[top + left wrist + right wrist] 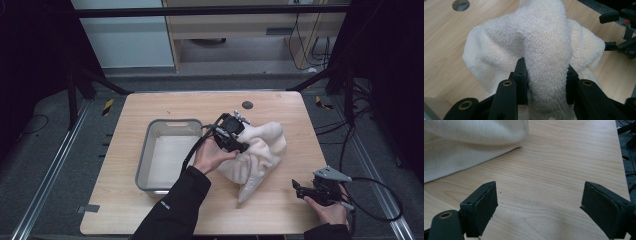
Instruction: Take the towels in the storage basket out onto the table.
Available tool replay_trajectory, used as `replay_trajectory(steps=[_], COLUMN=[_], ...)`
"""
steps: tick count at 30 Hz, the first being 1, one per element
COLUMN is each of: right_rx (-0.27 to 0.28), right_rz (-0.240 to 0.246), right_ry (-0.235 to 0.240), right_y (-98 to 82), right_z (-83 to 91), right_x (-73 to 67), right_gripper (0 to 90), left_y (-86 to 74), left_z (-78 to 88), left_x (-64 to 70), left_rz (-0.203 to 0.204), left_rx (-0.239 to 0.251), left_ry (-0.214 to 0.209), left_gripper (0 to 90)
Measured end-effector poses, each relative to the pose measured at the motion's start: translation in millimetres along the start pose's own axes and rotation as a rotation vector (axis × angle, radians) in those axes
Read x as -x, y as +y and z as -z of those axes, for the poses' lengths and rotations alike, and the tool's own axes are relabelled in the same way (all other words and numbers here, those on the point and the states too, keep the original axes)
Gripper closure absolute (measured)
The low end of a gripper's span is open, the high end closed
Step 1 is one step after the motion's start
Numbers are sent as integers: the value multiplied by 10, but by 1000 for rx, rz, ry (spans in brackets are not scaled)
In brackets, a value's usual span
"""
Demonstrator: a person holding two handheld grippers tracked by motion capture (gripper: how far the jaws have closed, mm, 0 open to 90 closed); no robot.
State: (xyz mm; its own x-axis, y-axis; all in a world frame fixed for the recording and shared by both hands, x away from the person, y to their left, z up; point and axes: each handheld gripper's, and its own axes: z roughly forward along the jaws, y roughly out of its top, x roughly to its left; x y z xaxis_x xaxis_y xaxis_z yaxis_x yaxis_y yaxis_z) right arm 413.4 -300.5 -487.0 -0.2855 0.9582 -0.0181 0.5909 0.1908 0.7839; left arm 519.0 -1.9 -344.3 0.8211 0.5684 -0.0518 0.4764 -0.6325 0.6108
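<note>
A cream terry towel (261, 150) lies crumpled on the wooden table (150, 107), right of centre. My left gripper (240, 146) reaches into its left side from a hand in a black sleeve. In the left gripper view the two black jaws press from both sides on a thick raised fold of the towel (544, 45), so the left gripper (546, 77) is shut on it. My right gripper (299, 189) rests low at the table's front right, apart from the towel. Its jaws stand wide open over bare wood (540, 205), with the towel's edge (461, 142) farther off at the upper left.
A grey rectangular tub (144, 155) stands just left of the left hand, its inside bare. A dark round hole (247, 105) sits in the tabletop behind the towel. The right gripper (621, 37) also appears at the right edge of the left gripper view.
</note>
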Motion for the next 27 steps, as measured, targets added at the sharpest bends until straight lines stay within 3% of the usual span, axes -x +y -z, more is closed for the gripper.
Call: replay_trajectory(steps=[15, 27], right_rx=[-4, -5], right_rz=[-1, -6], right_ry=[-1, 1], right_y=[-6, -9], right_z=[-13, -18], right_x=[-6, -7], right_gripper=[123, 111], left_y=[-196, -270], left_z=[-373, -512], left_x=[-27, -21], left_rz=[12, -5], left_rx=[-61, -65], left_ry=[-9, -7], left_gripper=[599, 436])
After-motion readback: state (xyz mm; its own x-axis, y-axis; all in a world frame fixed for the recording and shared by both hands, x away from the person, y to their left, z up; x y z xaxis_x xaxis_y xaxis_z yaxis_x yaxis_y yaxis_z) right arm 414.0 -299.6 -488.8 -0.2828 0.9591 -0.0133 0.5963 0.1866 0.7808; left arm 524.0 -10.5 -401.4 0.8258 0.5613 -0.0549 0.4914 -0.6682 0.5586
